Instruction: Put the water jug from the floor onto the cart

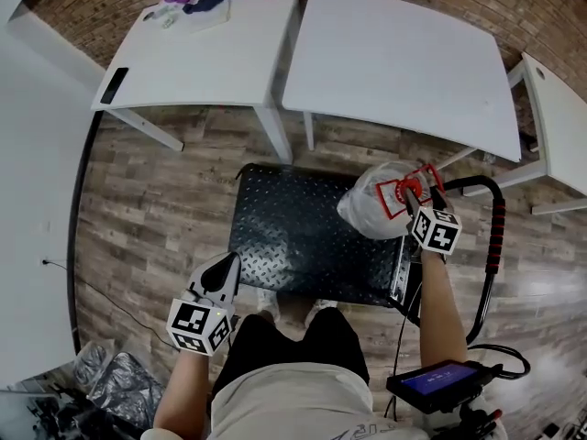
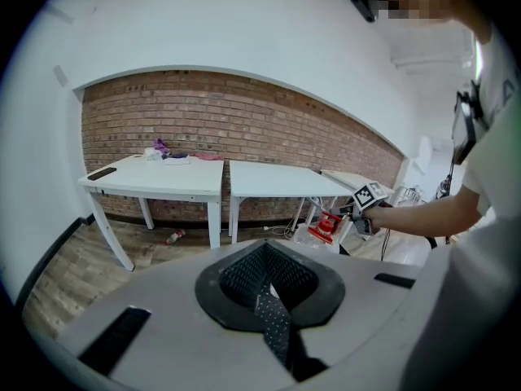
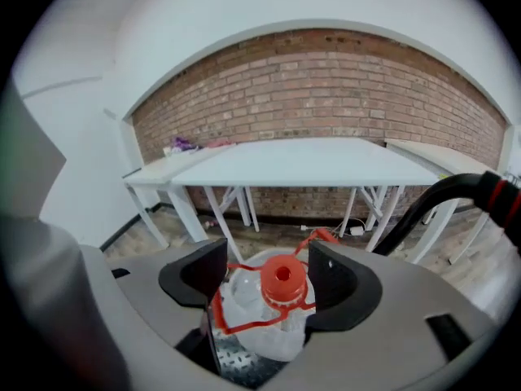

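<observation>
Two jaws of the right gripper [image 3: 264, 269] stand wide, straddling the red cap [image 3: 282, 282] of the jug [image 3: 260, 331], which is straight below with its neck upright. It sits on the cart [image 1: 293, 236], right side. The left gripper [image 1: 218, 275], pinched together and empty, hangs well apart, so the right one is nearer.

The head view looks steeply down onto the cart [image 1: 303, 246] and white worktops [image 1: 394, 58]. Both gripper views sit low, face the brick wall [image 2: 244, 120] and share those worktops.
</observation>
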### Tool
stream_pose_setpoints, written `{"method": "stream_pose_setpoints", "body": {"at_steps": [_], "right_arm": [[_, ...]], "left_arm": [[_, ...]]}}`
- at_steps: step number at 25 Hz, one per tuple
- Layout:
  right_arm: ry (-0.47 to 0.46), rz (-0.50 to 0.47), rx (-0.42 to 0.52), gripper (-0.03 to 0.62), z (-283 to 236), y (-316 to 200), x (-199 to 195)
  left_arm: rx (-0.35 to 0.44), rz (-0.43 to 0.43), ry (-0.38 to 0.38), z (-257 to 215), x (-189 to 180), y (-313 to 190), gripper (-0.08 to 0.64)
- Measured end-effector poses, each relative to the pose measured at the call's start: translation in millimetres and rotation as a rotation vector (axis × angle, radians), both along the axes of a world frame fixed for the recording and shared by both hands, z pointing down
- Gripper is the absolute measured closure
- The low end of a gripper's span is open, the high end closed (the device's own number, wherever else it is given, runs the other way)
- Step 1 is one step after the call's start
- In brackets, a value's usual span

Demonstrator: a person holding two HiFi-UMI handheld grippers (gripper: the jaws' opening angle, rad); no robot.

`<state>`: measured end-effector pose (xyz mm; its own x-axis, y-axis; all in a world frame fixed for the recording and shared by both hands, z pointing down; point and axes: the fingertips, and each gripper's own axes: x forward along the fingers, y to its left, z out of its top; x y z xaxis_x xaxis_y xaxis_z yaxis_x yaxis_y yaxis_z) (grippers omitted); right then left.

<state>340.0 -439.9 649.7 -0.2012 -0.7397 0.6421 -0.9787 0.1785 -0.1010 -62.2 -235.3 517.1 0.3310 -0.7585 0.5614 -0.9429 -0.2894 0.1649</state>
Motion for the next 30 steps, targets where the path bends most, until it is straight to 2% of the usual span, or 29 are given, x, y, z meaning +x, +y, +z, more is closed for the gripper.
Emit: {"method": "stream_pose_setpoints", "body": {"at_steps": [4,6,9,13,19,22,25,30], "right_arm": [[-0.124,0.044,0.18,0.279,-81.2,50.7,-18.4],[-0.129,0.045,0.244,0.284,-112.3,79.5,-32.4],[-0.11,0.077,0.308,0.324,-147.4,122.4,-48.3],[-0.078,0.155,0.36,0.379,-185.3,177.5,-69.1],[0.018,0.296,0.443,0.471,-235.8,257.2,-99.4],[0.048,0.349,0.48,0.571,-257.7,292.8,-115.2],[0.071,0.389,0.495,0.583,-270.0,327.7,-121.9],[0.086,0.493,0.523,0.586,-281.0,391.3,-114.2]], "left_arm": [[0.031,0.067,0.047,-2.9,5.5,-7.0,0.56],[0.046,0.113,0.069,-6.3,8.1,-11.5,0.56],[0.081,0.202,0.096,-18.2,12.6,-19.0,0.56],[0.136,0.312,0.148,-40.2,11.5,-19.2,0.56],[0.187,0.494,0.199,-64.3,10.0,-4.5,0.56],[0.202,0.566,0.212,-75.5,9.3,4.4,0.56],[0.204,0.594,0.241,-83.9,11.5,22.8,0.56],[0.247,0.704,0.261,-103.2,37.0,54.3,0.56]]}}
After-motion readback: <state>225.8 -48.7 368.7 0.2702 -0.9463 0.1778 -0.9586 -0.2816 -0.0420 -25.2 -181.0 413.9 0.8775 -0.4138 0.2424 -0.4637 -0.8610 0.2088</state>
